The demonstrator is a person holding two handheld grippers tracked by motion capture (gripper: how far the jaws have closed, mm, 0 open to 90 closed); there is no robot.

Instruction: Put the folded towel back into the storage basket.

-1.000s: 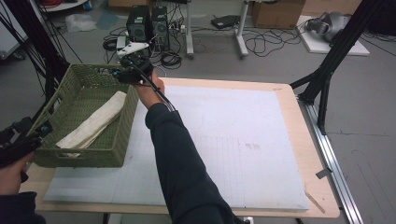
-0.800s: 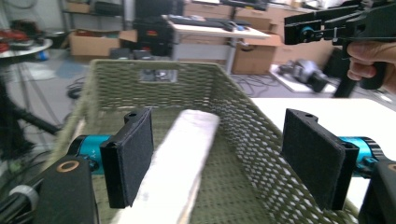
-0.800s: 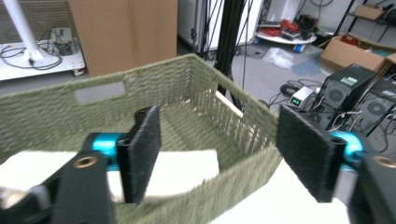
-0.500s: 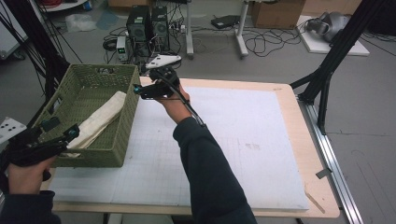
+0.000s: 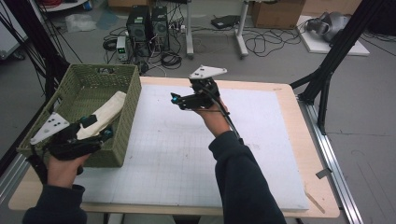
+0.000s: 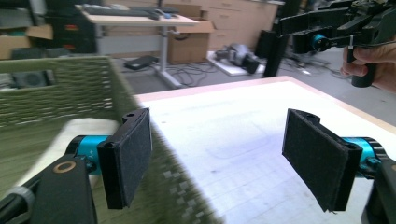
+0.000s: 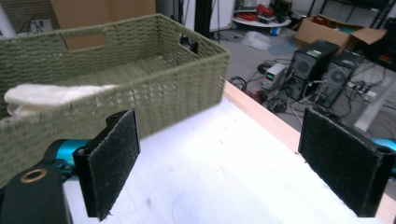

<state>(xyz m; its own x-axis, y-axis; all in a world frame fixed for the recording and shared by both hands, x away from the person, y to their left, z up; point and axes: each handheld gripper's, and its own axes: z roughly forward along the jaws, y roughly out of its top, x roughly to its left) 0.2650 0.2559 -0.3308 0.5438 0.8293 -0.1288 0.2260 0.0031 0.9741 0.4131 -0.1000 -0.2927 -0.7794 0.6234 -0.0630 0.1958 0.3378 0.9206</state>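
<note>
both grippers are pulling away from the green basket [image 5: 122, 109], the left gripper [image 5: 95, 133] and right gripper [image 5: 180, 99] with jaws just opened wide and empty. the white cloth [image 5: 103, 117] is lying inside, so the putting-in looks done.

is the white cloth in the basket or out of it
In. The folded cream-white cloth lies inside the green woven basket, leaning on its near wall. No gripper touches it.
</note>
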